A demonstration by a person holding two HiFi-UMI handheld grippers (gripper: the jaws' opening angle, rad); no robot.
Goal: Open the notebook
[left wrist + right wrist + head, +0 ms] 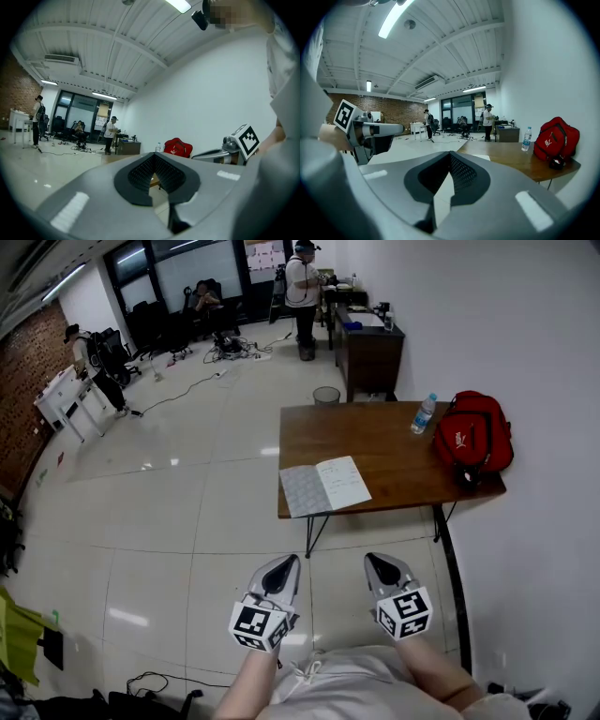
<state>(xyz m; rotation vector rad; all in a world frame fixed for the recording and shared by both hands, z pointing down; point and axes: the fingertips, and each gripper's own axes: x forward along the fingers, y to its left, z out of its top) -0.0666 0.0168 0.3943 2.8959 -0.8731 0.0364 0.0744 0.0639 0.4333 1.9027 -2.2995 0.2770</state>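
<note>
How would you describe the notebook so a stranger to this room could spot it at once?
Look for the brown rectangular wooden table beside the white wall. At its near left corner lies the white paper notebook, spread open. It is the only flat, pale thing there; the clear plastic water bottle and red fabric backpack stand at the right end.

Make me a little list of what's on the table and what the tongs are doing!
table: brown wood
notebook: lying open at the table's near left corner
bottle: upright, next to the bag
bag: red, at the table's right end
left tongs: shut, empty, short of the table
right tongs: shut, empty, short of the table
</note>
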